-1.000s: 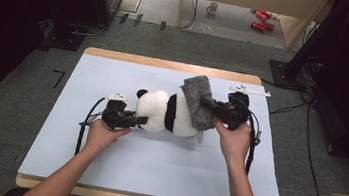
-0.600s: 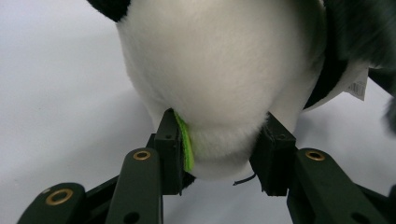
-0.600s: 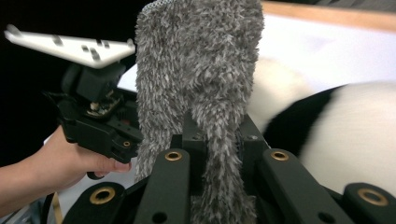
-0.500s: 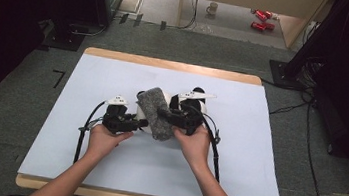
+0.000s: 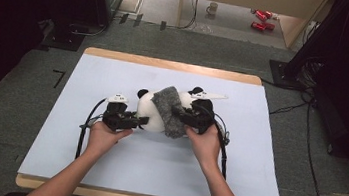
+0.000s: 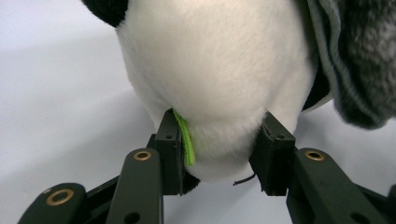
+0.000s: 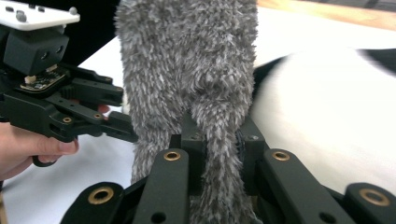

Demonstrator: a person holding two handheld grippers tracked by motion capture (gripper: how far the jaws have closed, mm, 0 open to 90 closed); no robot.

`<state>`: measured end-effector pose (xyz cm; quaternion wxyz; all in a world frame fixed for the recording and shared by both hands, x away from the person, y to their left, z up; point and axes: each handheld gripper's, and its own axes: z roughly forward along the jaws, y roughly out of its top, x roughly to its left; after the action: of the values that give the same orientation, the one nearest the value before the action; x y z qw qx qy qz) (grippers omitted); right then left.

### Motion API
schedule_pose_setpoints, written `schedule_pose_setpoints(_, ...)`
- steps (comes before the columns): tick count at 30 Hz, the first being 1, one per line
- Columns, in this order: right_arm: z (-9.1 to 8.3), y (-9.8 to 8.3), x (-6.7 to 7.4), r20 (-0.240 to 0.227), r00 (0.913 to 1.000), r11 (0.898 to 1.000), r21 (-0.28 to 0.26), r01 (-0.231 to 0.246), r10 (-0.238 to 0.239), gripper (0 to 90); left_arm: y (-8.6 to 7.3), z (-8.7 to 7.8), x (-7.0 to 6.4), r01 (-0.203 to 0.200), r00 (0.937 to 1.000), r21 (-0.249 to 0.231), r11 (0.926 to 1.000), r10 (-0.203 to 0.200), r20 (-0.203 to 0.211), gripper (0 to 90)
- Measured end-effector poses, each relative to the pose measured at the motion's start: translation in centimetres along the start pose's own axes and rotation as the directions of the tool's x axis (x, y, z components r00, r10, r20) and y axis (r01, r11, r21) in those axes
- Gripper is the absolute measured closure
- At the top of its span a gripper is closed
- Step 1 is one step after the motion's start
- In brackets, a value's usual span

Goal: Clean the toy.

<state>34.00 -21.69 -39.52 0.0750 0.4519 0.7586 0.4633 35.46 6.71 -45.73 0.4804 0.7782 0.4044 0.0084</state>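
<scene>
the plush panda [image 5: 153,113] lies on its side near the middle of the pale blue table [image 5: 103,170], white-bodied and soft, with a black ear and black limbs. a shaggy grey cloth [image 5: 168,111] is draped across its middle, thick-piled with a smooth hemmed edge. the left gripper [image 5: 135,121] is clamped on the panda's white head end, and the right gripper [image 5: 177,112] pinches a fold of the cloth.
</scene>
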Motion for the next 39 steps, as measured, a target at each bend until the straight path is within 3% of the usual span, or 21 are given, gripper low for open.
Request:
schedule_pose_setpoints(6,-2.2,0.0,-1.5,0.054,0.9982,0.999,-0.036,-0.026,0.028,78.5,0.6,0.2,0.9,0.003,0.9996,0.013,0.9999,-0.003,0.026,59.8)
schedule_pose_setpoints(11,-3.6,-0.3,-2.9,0.077,0.9947,0.996,-0.056,-0.064,0.068,78.4,0.9,0.2,1.2,-0.007,0.9994,0.017,0.9998,0.006,0.035,59.8)
schedule_pose_setpoints(17,-4.3,-0.5,-3.5,0.088,0.9921,0.995,-0.057,-0.085,0.09,78.2,1.0,0.3,1.6,-0.016,0.9987,0.02,0.9997,0.015,0.049,59.2)
schedule_pose_setpoints(22,-4.2,-0.6,-3.6,0.093,0.9911,0.994,-0.053,-0.091,0.095,78.0,1.0,0.3,1.8,-0.028,0.9976,0.015,0.9995,0.027,0.063,46.5)
schedule_pose_setpoints(26,-4.1,-0.6,-3.7,0.095,0.9908,0.994,-0.056,-0.091,0.097,77.9,0.8,0.2,1.8,-0.065,0.9955,0.002,0.9979,0.065,0.069,38.7)
schedule_pose_setpoints(27,-4.1,-0.6,-3.8,0.096,0.9906,0.994,-0.057,-0.092,0.098,77.9,0.7,0.2,1.8,-0.101,0.9925,-0.002,0.9949,0.101,0.068,38.7)
schedule_pose_setpoints(29,-4.2,-0.5,-4.1,0.097,0.9899,0.993,-0.063,-0.097,0.103,77.6,0.3,0.4,1.5,-0.201,0.9781,0.006,0.9795,0.201,0.055,33.4)
schedule_pose_setpoints(30,-4.1,-0.4,-4.3,0.095,0.9899,0.993,-0.065,-0.1,0.106,77.4,0.2,0.4,1.4,-0.224,0.9734,0.006,0.9745,0.224,0.05,32.8)
schedule_pose_setpoints(32,-4.1,-0.4,-4.4,0.095,0.9896,0.992,-0.067,-0.102,0.108,77.3,0.1,0.5,1.3,-0.233,0.9715,0.007,0.9725,0.232,0.047,31.9)
schedule_pose_setpoints(34,-4.1,-0.4,-4.6,0.091,0.9894,0.992,-0.071,-0.106,0.113,77.1,0.0,0.5,1.4,-0.225,0.9732,0.005,0.9744,0.224,0.051,31.9)
schedule_pose_setpoints(35,-4.1,-0.3,-4.8,0.094,0.9887,0.991,-0.075,-0.11,0.117,76.8,-0.3,0.7,1.6,-0.201,0.9779,-0.001,0.9797,0.2,0.06,31.9)
schedule_pose_setpoints(39,-4.1,-0.1,-5.3,0.099,0.9871,0.989,-0.084,-0.118,0.126,76.7,-0.8,1.3,1.8,-0.193,0.9797,0.022,0.9809,0.192,0.06,31.9)
